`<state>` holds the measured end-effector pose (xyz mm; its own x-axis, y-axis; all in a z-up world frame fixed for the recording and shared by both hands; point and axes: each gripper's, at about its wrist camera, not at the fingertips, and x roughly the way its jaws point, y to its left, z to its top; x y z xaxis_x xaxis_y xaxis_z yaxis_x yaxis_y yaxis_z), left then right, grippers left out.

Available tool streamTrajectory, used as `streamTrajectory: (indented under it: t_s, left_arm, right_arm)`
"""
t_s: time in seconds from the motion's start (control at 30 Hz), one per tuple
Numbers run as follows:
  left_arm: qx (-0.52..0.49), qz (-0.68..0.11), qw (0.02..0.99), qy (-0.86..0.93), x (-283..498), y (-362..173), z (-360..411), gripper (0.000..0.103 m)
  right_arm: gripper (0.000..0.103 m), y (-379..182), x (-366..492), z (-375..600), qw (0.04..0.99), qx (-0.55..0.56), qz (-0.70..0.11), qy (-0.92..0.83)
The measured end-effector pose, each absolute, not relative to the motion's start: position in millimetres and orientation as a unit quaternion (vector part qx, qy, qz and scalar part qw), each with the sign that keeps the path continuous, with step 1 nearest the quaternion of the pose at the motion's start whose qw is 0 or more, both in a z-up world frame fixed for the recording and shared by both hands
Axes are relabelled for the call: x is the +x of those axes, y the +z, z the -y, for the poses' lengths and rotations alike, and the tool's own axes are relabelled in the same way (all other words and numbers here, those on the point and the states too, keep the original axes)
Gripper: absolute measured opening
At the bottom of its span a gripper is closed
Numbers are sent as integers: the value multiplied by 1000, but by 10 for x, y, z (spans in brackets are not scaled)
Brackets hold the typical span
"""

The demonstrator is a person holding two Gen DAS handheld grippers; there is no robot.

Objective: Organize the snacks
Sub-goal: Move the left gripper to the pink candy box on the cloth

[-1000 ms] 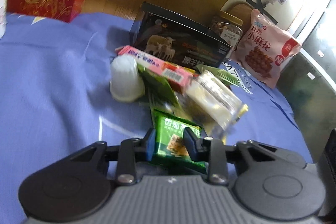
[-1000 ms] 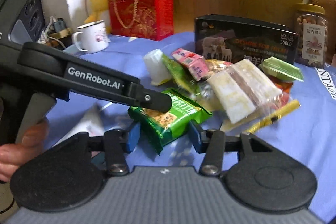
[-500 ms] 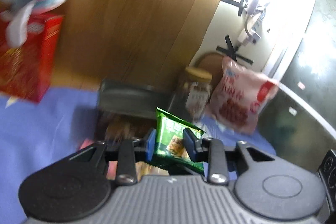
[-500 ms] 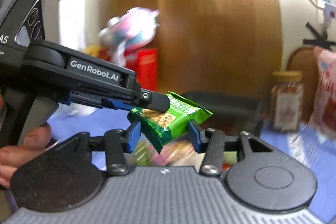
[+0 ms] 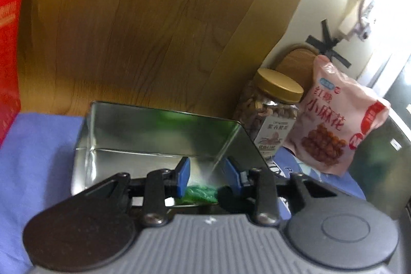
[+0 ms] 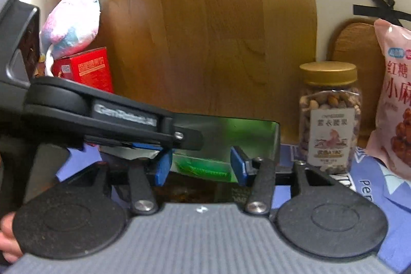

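Observation:
My left gripper [image 5: 205,176] hangs over the open metal tin [image 5: 143,132], its jaws apart. The green snack packet [image 5: 199,193] lies low in the tin just below the fingers, free of the pads. In the right wrist view the left gripper [image 6: 177,139] reaches in from the left above the tin [image 6: 257,135], and the green packet [image 6: 203,167] rests inside it. My right gripper [image 6: 200,166] is open and empty at the tin's near edge.
A nut jar with a gold lid [image 5: 269,117] [image 6: 330,117] and a pink snack bag [image 5: 336,120] [image 6: 395,99] stand right of the tin. A red box [image 6: 87,69] with a plush toy [image 6: 73,19] stands at the back left. A wooden board [image 5: 154,17] rises behind.
Both grippers lifted from the snack pile and moved to the tin. My left gripper opened and let the green packet drop into the tin.

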<state>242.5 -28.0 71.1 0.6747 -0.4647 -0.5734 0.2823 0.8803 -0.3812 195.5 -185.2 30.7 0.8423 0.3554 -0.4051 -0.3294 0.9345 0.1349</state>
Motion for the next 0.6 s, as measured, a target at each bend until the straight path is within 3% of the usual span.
streamTrajectory:
  t_s: [0.17,0.4,0.47,0.6]
  left_arm:
    - [-111,-316,922,-194,2040,882,-178,37]
    - [-112,-384,907,-130,1953,534,-622,38]
    - [-121,-394,903,-121,1997,464,-658,53]
    - [-132,-405,896,-126,2056,323,-715,58]
  right_arm:
    - [53,300,1569,1960,945,73,-216,235]
    - [53,112,1028,1409,916,-2,-232,327]
    - [53,64,1038,1275,916,-19,-242,319]
    - [50,-39,1168,1249,911,7,-279,303]
